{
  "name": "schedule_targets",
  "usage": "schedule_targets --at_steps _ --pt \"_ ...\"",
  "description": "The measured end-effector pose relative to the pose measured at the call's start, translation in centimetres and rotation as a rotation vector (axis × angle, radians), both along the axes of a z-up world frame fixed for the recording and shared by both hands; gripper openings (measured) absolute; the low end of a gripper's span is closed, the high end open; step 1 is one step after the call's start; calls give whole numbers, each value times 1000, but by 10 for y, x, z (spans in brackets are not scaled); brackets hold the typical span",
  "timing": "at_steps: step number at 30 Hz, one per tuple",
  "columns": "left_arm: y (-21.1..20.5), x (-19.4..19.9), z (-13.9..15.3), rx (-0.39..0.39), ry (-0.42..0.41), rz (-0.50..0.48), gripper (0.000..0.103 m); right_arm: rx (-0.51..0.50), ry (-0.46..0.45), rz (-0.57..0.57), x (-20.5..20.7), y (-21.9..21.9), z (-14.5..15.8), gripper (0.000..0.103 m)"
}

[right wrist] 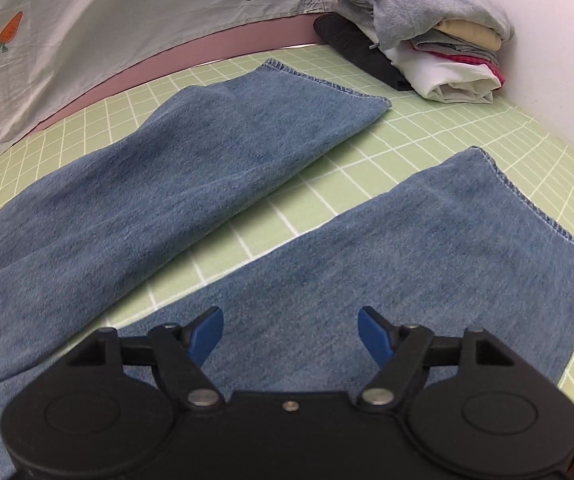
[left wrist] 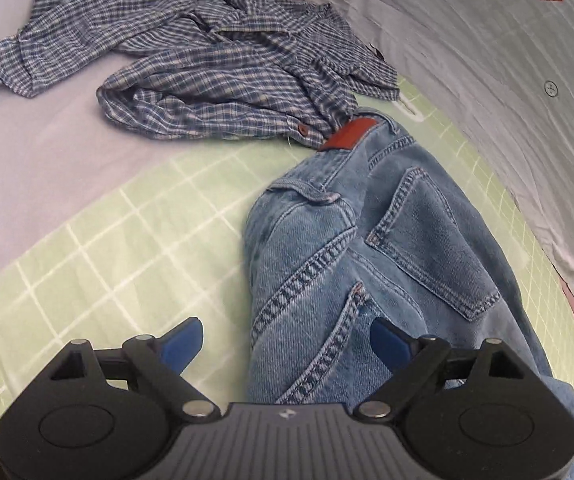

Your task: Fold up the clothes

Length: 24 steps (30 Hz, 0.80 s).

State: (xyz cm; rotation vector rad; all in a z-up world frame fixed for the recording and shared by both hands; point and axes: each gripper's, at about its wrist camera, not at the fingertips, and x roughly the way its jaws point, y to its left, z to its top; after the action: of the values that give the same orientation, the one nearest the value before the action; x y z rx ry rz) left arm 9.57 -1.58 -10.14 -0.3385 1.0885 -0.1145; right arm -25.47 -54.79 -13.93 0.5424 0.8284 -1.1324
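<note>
A pair of blue jeans (left wrist: 387, 240) lay spread on the green gridded mat (left wrist: 99, 248), back side up, with a stitched hip pocket and a reddish-brown waist patch (left wrist: 347, 134) showing. The waist end lay toward the mat's far edge in the left wrist view, where the patch touched a crumpled blue checked shirt (left wrist: 191, 60). The shirt lay half on the mat and half on the pale lilac surface (left wrist: 27, 152) beyond it.

The left gripper (left wrist: 285, 340) hung above the seat of the jeans, its blue fingers (left wrist: 179, 344) spread wide. One finger stood over bare mat and the other over denim, and nothing was pinched between them.

The right gripper (right wrist: 291, 336) hung over the nearer leg (right wrist: 427, 260), its blue pads (right wrist: 207, 336) likewise apart and gripping nothing. The two legs fanned away from each other, with a wedge of bare mat (right wrist: 307, 184) between them. The farther leg (right wrist: 167, 172) ran toward the mat's far edge, its hem lying flat.

At the mat's far right corner sat a stack of folded clothes (right wrist: 427, 44), grey on top with cream, pink, white and dark pieces beneath. A pale sheet printed with a small carrot (right wrist: 9, 32) ran along the far edge.
</note>
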Motion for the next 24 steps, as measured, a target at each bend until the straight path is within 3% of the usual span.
schedule_targets --at_steps 1,3,6,10,15,17,20,24 --pt "-6 2 1 4 -8 -5 72 6 -7 10 -3 0 1 75" --pt "-19 5 4 11 -25 -14 28 14 -22 32 -10 -1 4 75" --pt "-49 1 15 88 -88 -44 19 6 -32 67 -22 -2 7 74" --pt "-100 -20 34 137 -218 -162 16 19 -47 39 -46 -12 6 73" --pt "-184 -56 36 213 -335 -419 17 42 -55 5 -71 -27 -2 73" --pt "-216 -67 22 213 -314 -524 17 56 -58 -1 -76 -32 -7 73" --pt "-247 -74 -14 174 -201 -605 18 72 -59 4 -78 -40 -14 73" --pt "-260 -81 -22 236 -217 -663 23 56 -36 36 -73 -45 -19 76"
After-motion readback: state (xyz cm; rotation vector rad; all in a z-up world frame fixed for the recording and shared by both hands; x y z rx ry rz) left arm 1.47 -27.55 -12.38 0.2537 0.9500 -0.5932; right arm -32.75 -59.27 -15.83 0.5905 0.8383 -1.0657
